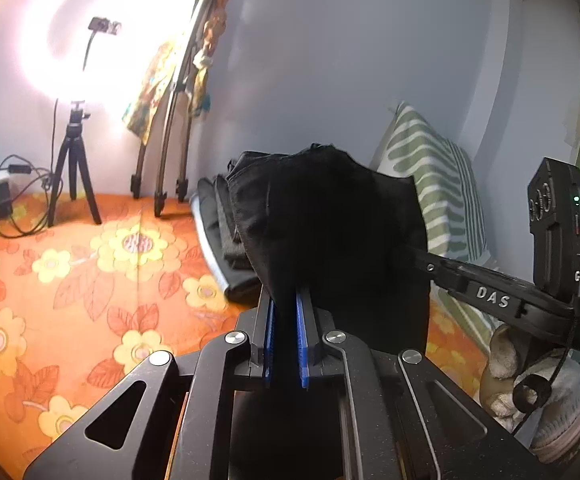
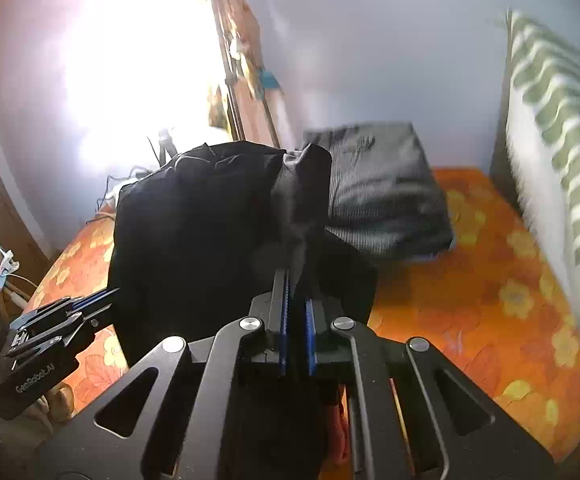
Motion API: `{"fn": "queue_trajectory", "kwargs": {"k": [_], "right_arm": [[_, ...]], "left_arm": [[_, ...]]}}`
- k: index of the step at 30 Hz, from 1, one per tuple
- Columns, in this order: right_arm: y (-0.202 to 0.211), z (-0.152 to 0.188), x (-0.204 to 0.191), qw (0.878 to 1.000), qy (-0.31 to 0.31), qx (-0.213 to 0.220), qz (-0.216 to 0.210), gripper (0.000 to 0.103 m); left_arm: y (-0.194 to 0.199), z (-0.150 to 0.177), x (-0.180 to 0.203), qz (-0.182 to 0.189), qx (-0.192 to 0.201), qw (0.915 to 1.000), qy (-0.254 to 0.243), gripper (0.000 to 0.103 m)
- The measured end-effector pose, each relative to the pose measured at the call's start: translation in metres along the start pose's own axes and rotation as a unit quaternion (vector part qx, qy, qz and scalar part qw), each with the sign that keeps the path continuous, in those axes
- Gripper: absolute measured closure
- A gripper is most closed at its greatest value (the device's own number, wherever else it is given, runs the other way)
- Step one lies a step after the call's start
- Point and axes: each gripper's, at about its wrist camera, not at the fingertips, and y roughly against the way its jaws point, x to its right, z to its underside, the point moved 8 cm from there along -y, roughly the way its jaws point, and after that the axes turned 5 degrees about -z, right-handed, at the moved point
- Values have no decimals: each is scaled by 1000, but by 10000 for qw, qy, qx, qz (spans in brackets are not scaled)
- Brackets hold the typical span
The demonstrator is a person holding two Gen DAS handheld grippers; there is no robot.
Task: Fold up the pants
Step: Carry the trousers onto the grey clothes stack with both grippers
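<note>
The black pants (image 1: 329,216) hang bunched in the air over an orange flowered bed (image 1: 90,280). My left gripper (image 1: 286,300) is shut on the pants' cloth between its blue pads. My right gripper (image 2: 295,280) is shut on another part of the same pants (image 2: 194,216), with a grey inner fold rising above its fingers. In the left wrist view the right gripper (image 1: 417,256) reaches into the cloth from the right. In the right wrist view the left gripper (image 2: 106,300) enters from the lower left. The pants' lower part is hidden behind the grippers.
A stack of folded dark clothes (image 2: 385,192) lies on the bed (image 2: 489,300) near the wall. A green striped pillow (image 1: 429,184) leans at the right. A ring light on a small tripod (image 1: 74,160), cables and tripod legs (image 1: 166,176) stand at the back left.
</note>
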Motion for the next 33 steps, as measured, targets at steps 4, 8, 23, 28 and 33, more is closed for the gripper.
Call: {"fn": "queue_trajectory", "kwargs": {"k": [4, 8, 23, 28, 33], "right_arm": [[7, -17, 1, 9997, 5, 225, 55, 95], [15, -32, 1, 9990, 141, 388, 155, 95], [35, -126, 40, 9920, 278, 1167, 401, 95], [8, -162, 58, 9926, 398, 1071, 411, 95], [-48, -177, 77, 9954, 434, 771, 367, 95]], "left_arm": [[-1, -12, 3, 17, 107, 9999, -51, 95], [-1, -28, 12, 50, 260, 9995, -174, 95], [-38, -122, 54, 319, 743, 9959, -416, 95], [-71, -141, 50, 287, 753, 9963, -286, 95], [-118, -135, 34, 106, 535, 9983, -191, 95]]}}
